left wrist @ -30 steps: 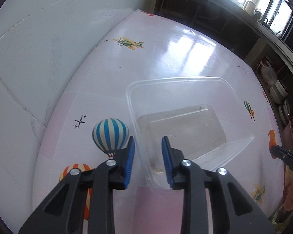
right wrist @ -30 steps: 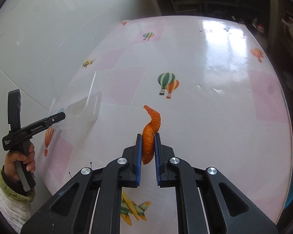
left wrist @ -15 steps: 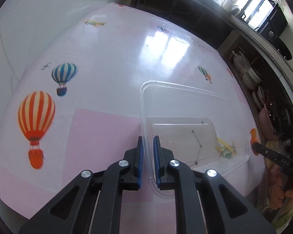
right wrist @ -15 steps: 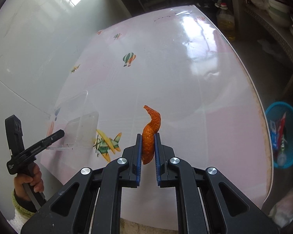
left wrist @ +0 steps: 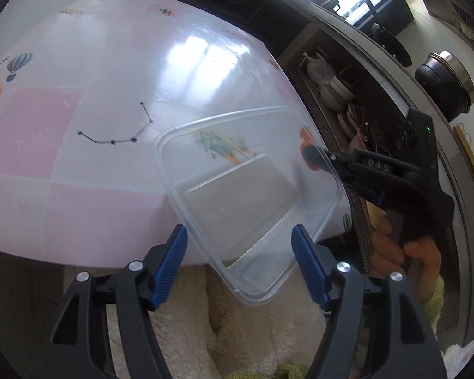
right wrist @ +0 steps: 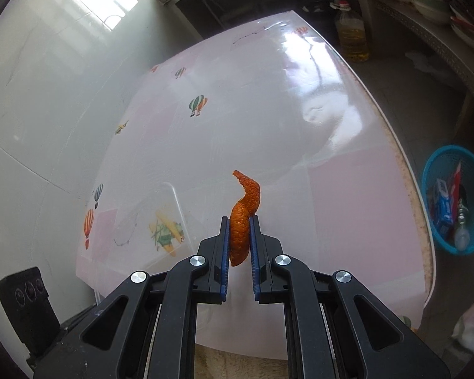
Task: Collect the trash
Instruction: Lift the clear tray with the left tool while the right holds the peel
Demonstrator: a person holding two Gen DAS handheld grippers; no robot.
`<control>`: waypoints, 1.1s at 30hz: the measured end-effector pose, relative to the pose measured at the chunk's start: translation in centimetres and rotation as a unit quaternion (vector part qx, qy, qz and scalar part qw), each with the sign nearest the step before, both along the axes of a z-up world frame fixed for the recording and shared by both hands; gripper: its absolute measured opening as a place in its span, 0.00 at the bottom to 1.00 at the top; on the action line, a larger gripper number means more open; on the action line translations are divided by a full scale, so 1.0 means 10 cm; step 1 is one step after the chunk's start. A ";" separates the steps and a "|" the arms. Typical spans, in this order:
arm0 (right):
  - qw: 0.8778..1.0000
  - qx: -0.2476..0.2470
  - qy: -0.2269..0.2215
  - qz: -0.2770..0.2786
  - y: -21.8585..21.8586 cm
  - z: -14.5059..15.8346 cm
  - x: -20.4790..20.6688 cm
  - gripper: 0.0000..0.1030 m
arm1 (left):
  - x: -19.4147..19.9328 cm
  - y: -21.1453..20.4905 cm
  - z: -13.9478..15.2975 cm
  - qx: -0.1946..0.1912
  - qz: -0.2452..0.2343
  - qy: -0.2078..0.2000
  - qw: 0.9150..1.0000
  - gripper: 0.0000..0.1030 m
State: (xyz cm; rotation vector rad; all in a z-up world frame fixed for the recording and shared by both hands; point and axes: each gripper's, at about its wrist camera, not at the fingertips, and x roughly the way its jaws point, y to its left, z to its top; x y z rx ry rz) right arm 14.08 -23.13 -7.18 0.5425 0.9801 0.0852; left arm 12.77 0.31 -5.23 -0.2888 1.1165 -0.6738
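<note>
A clear plastic container point(left wrist: 237, 195) sits tilted at the table's front edge, overhanging it. My left gripper point(left wrist: 238, 263) is open, its jaws wide apart on either side of the container's near end, not touching it. My right gripper point(right wrist: 239, 246) is shut on a curled orange peel point(right wrist: 245, 214) and holds it above the table. The right gripper also shows through the container in the left wrist view point(left wrist: 319, 161). The container shows faintly in the right wrist view point(right wrist: 161, 221).
The table point(right wrist: 268, 120) has a pink and white cloth with balloon and plane prints. A blue waste basket point(right wrist: 458, 199) with trash stands on the floor right of the table. An oil bottle point(right wrist: 352, 34) and dish shelves point(left wrist: 338, 94) lie beyond.
My left gripper was shut on the container's rim, pulled it to the table's front edge, and has now opened. My right gripper has drawn back and right with the peel.
</note>
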 end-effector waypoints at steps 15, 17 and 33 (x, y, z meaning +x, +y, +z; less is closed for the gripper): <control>1.000 0.031 -0.005 -0.002 -0.06 -0.13 0.02 0.10 | -0.11 0.27 0.46 -0.012 -0.061 -0.060 0.996 0.68; 0.999 0.035 -0.005 -0.003 -0.06 -0.13 0.02 0.10 | -0.02 0.25 0.41 -0.012 -0.054 -0.045 0.997 0.68; 0.998 0.040 -0.035 -0.034 -0.38 0.02 -0.09 0.10 | 0.27 0.25 0.34 0.061 0.009 -0.116 0.991 0.77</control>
